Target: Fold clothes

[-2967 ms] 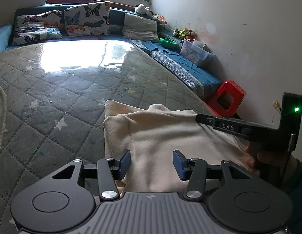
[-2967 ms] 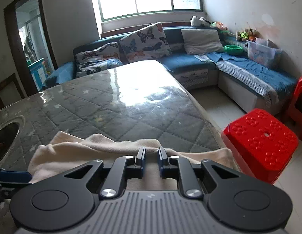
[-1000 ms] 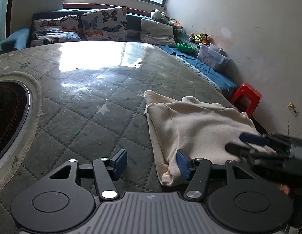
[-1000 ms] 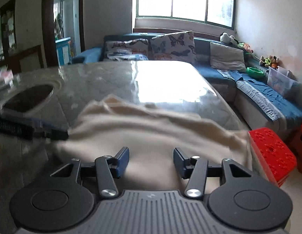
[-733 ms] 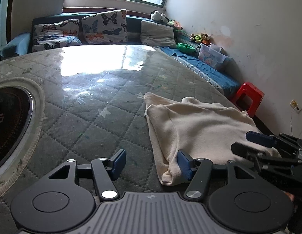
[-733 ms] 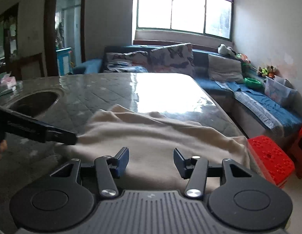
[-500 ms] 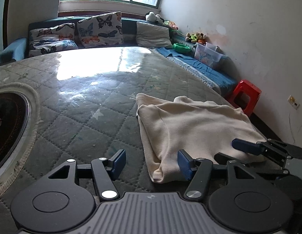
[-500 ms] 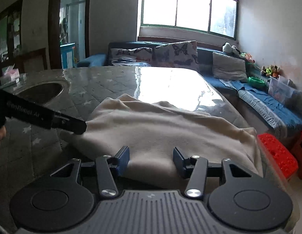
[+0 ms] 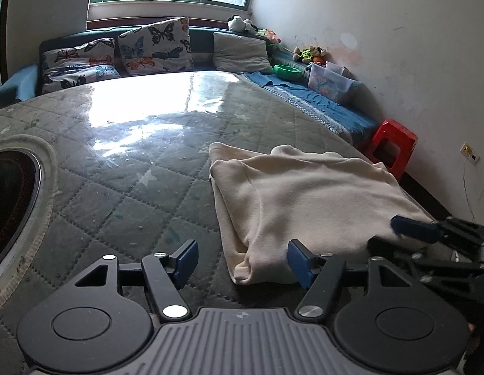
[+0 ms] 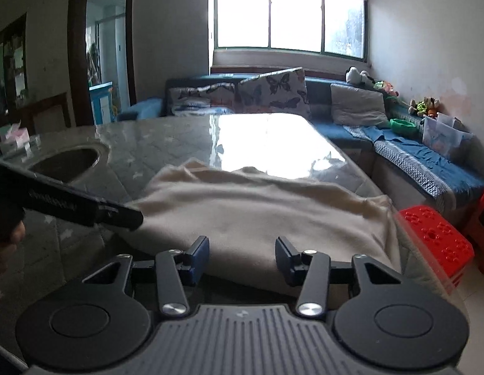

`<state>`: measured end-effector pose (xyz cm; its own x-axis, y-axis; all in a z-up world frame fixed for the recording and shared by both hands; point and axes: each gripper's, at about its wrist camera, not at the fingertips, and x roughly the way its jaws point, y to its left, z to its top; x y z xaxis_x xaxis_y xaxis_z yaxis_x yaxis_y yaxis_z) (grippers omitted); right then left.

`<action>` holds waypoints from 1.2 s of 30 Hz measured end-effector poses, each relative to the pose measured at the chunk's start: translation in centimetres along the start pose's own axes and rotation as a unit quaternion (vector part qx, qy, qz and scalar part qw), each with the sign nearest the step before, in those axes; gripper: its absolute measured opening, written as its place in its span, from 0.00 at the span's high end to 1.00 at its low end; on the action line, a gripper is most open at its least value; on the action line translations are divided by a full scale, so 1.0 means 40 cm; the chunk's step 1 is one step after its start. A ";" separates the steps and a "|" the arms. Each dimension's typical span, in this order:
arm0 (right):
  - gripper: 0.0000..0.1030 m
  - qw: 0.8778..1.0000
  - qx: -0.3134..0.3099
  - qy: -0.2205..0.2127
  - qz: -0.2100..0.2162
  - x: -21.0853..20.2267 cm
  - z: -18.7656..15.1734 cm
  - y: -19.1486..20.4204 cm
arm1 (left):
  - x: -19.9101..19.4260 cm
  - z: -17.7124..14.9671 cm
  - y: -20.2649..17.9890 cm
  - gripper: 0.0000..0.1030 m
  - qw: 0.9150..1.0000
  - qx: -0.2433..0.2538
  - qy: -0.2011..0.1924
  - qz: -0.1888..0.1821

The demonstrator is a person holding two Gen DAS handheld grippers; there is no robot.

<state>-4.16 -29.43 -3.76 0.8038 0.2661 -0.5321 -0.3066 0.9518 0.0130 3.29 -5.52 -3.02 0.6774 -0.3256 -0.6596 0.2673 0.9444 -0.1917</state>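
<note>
Looking along both grippers, we see the garment (image 9: 304,193) lying in a cream slab on the quilted surface (image 9: 132,168), near its right edge and just short of our fingers. It shows doubled layers along its left side and a tucked corner at the near end, so it lies at least partly folded; whether more folds are due or this is the finished shape, we cannot tell from here.

Our left gripper (image 9: 242,257) hangs low over the near left corner with jaws spread wide and nothing between them. Our right gripper (image 10: 242,257) faces the near hem, jaws likewise apart and empty; in the left view it shows as dark fingers at the cloth's right corner. We judge both are held at the near edge because that is where a hem would be pinched or let go, one tool per corner to keep the cloth square.

A dark round inset (image 9: 7,200) sits in the surface to the left, well apart from the cloth, and a red stool (image 10: 435,243) stands on the floor to the right
</note>
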 end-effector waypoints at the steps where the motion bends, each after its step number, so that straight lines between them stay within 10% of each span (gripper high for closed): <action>1: 0.55 1.000 0.002 0.002 -0.002 0.000 -0.003 -0.004 | 0.000 -0.001 0.001 0.34 1.000 -0.001 0.000 0.000; 21: 0.53 0.995 0.073 0.011 -0.059 -0.050 -0.036 -0.109 | -0.011 -0.006 0.007 0.26 1.000 -0.001 0.004 0.014; 36: 0.17 0.994 0.081 -0.002 -0.077 -0.054 -0.016 -0.080 | -0.045 -0.024 -0.009 0.00 0.999 0.004 0.011 0.042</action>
<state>-5.24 -33.15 -3.20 0.8369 0.1163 -0.5349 -0.0946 0.9932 0.0678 1.29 -5.22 -2.47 0.6824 -0.2442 -0.6890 0.2152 0.9679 -0.1299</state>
